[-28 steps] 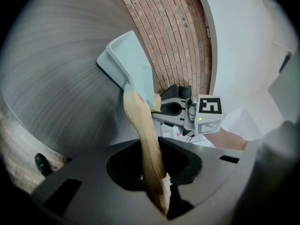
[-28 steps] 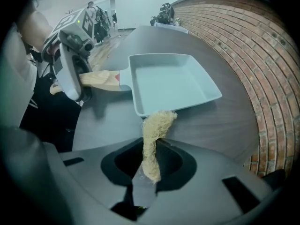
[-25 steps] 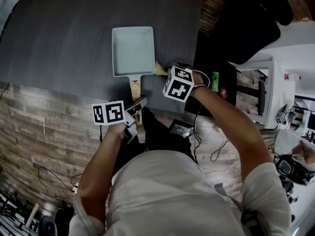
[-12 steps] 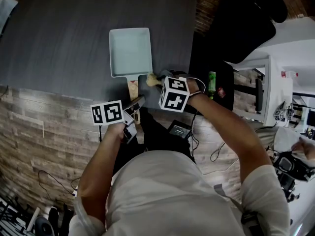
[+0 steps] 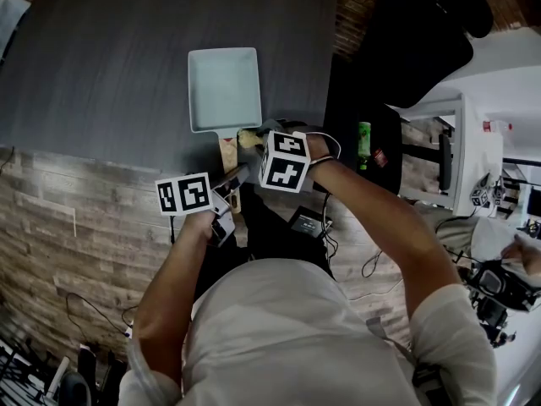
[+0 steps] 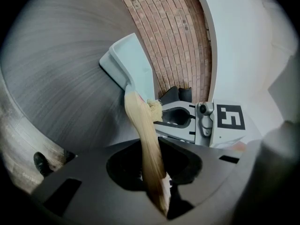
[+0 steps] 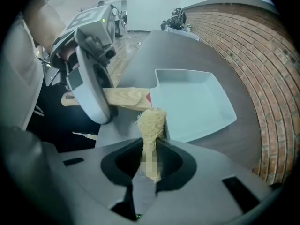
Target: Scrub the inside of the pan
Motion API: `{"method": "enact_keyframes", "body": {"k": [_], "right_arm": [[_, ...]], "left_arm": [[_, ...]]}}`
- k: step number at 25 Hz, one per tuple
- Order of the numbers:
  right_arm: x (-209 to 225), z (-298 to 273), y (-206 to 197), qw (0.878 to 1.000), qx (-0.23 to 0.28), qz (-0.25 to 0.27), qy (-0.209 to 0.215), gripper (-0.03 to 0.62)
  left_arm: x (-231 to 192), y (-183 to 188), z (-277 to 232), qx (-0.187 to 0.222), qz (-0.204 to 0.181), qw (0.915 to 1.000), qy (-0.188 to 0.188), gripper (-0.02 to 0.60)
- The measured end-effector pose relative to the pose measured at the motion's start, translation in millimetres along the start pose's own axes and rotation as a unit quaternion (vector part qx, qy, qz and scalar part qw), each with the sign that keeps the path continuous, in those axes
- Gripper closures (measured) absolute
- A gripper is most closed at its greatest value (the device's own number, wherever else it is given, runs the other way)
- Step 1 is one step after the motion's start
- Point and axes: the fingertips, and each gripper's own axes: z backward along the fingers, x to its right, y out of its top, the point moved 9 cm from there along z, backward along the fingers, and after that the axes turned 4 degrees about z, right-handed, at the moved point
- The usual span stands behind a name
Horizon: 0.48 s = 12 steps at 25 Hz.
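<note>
A pale blue square pan (image 5: 224,87) lies on the dark grey table (image 5: 101,66), its wooden handle (image 5: 229,152) pointing toward me. My left gripper (image 5: 234,179) is shut on the handle's end, and the handle (image 6: 144,139) runs up from the jaws to the pan (image 6: 133,67). My right gripper (image 5: 256,139) points steeply down, shut on a yellowish fibre scrubber (image 5: 248,137). The scrubber (image 7: 151,122) hangs just outside the pan's near rim (image 7: 161,111), beside the handle (image 7: 125,98); the pan (image 7: 194,102) holds nothing.
The table's near edge (image 5: 127,155) runs under the handle, with wood floor and cables below. Right of the table stand a black chair (image 5: 423,41) and a green bottle (image 5: 364,134). A brick wall (image 7: 243,46) lies beyond the pan.
My right gripper has moved left with the scrubber, from the table's right side to the pan's handle joint. The left gripper and pan have stayed put.
</note>
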Motion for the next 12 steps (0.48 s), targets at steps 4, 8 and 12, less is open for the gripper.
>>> {"method": "enact_keyframes", "body": {"k": [4,8,12], "right_arm": [[7,2,-10,1.0,-0.008,-0.026,-0.009,0.513],[10,6,-19,0.998,-0.011,-0.054,-0.009,0.513],[13,8,-30,0.998,-0.021,-0.057,-0.01,0.513]], "left_arm": [[0,-4,0,-0.002,0.0,1.0,-0.002,0.505],[1,-7,2,-0.002,0.002,1.0,-0.005,0.505],[1,-7,2,-0.005,0.0,1.0,-0.007,0.505]]}}
